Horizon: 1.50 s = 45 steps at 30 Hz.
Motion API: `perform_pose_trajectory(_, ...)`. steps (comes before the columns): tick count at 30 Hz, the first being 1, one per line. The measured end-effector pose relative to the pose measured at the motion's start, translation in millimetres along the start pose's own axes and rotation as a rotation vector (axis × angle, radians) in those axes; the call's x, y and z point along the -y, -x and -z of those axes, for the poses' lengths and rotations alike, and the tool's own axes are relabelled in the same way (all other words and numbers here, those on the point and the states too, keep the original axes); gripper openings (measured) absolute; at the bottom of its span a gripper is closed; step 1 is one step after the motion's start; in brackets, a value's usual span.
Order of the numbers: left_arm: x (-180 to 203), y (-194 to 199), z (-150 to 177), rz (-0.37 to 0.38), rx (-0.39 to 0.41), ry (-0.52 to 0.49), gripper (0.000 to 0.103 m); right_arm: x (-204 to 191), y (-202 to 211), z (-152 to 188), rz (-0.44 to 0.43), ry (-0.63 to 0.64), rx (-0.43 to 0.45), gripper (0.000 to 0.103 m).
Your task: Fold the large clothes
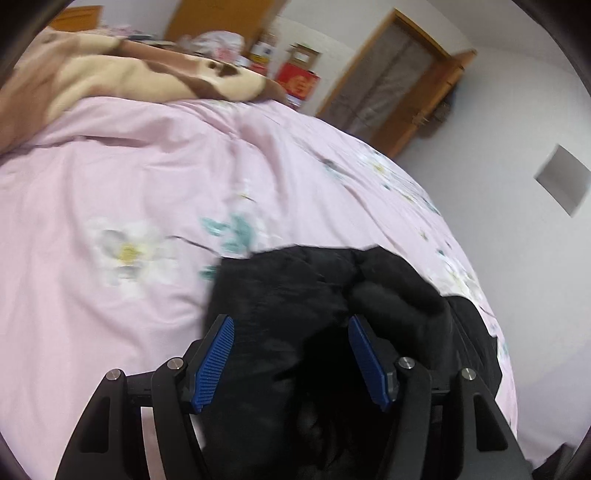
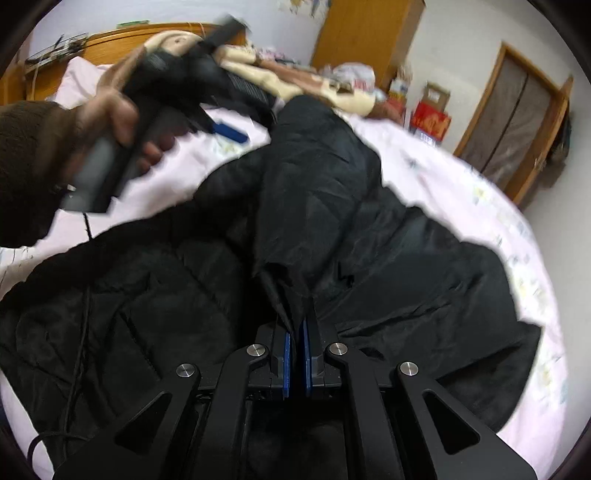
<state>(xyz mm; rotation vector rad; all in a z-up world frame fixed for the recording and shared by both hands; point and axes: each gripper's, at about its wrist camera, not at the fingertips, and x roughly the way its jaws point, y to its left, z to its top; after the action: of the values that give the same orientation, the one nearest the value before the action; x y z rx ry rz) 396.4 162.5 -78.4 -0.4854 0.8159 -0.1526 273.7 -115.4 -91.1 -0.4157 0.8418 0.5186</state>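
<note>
A large black padded coat (image 2: 351, 236) lies spread across the pink flowered bed cover (image 2: 461, 173). My right gripper (image 2: 296, 332) is shut on a fold of the coat's black fabric near its middle. My left gripper (image 1: 291, 332) is open, its blue pads (image 1: 218, 354) wide apart above one end of the coat (image 1: 314, 291), holding nothing. In the right wrist view the left gripper (image 2: 207, 92) shows at the upper left, held in a hand, blurred, above the far end of the coat.
A brown and cream blanket (image 1: 129, 74) lies bunched at the head of the bed. A wooden headboard (image 2: 147, 33), red boxes (image 2: 430, 120) and a wooden door (image 2: 517, 122) stand beyond the bed. Bare pink cover (image 1: 110, 184) spreads left of the coat.
</note>
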Motion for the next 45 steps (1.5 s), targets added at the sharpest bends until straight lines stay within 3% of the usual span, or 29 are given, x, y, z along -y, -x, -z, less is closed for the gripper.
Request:
perform_pose_trajectory(5,14,47,-8,0.02,0.135,0.019,0.064,13,10,4,-0.059,-0.111,0.031,0.02)
perform_pose_trajectory(7,39,52,-9,0.052,0.132,-0.05,0.065,21,25,3,-0.1,-0.147,0.059,0.022)
perform_pose_trajectory(11,87,38,-6,0.107,0.049,-0.159,0.065,47,68,3,-0.157,-0.23,0.153,0.028)
perform_pose_trajectory(13,104,30,-1,0.142,0.04,-0.214,0.065,63,86,-3,-0.124,-0.258,0.192,0.033)
perform_pose_trajectory(15,117,13,6,0.086,-0.005,-0.267,0.065,88,93,-10,-0.039,-0.293,0.235,0.041)
perform_pose_trajectory(16,119,3,9,0.059,-0.039,-0.28,0.065,97,91,-14,0.019,-0.31,0.232,0.05)
perform_pose_trajectory(17,118,-7,14,0.035,-0.062,-0.281,0.065,111,81,-17,0.09,-0.344,0.212,0.052)
perform_pose_trajectory(19,113,-23,19,-0.003,-0.092,-0.287,0.065,132,62,-18,0.147,-0.4,0.191,0.052)
perform_pose_trajectory(23,86,-50,22,-0.088,-0.119,-0.25,0.065,163,18,-15,0.179,-0.479,0.155,0.052)
perform_pose_trajectory(24,77,-58,23,-0.11,-0.137,-0.23,0.065,170,-1,-12,0.192,-0.486,0.093,0.052)
perform_pose_trajectory(27,58,-72,32,-0.081,-0.148,-0.202,0.065,180,-37,4,0.17,-0.503,-0.005,0.05)
perform_pose_trajectory(33,52,-86,50,-0.106,-0.116,-0.259,0.066,164,-52,31,0.234,-0.443,-0.038,0.05)
perform_pose_trajectory(37,54,-89,52,-0.125,-0.125,-0.274,0.066,166,-55,42,0.224,-0.462,-0.042,0.05)
perform_pose_trajectory(40,59,-76,39,-0.111,-0.156,-0.228,0.065,176,-45,36,0.195,-0.507,-0.068,0.05)
perform_pose_trajectory(42,63,-53,30,-0.117,-0.115,-0.21,0.064,180,-20,29,0.207,-0.554,-0.015,0.05)
perform_pose_trajectory(45,79,-17,29,-0.06,-0.026,-0.222,0.064,168,27,15,0.208,-0.544,0.149,0.05)
